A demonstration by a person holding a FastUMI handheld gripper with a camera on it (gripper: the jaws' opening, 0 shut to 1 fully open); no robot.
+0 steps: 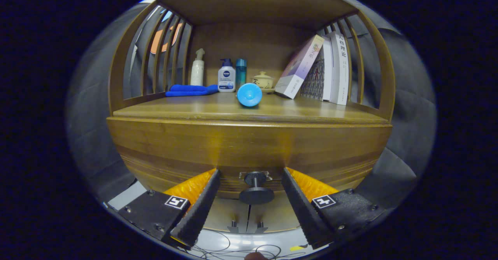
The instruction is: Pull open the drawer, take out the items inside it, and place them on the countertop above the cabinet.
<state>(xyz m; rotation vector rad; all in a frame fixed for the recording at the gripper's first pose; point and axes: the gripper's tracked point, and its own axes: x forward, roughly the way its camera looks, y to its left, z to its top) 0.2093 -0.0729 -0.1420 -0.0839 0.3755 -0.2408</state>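
We hold the gripper (251,197) spread wide astride the drawer (249,147) knob (255,193), touching nothing, for a squeeze-and-pull, the drawer apparently flush shut beneath the countertop (311,110) front edge.

Hand-held gripper (251,182) open, fingers astride drawer knob (256,190); drawer (249,147) closed.

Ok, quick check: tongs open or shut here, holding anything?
Tongs: open, holding nothing; the fingers straddle the drawer knob without touching it, and the drawer is closed.
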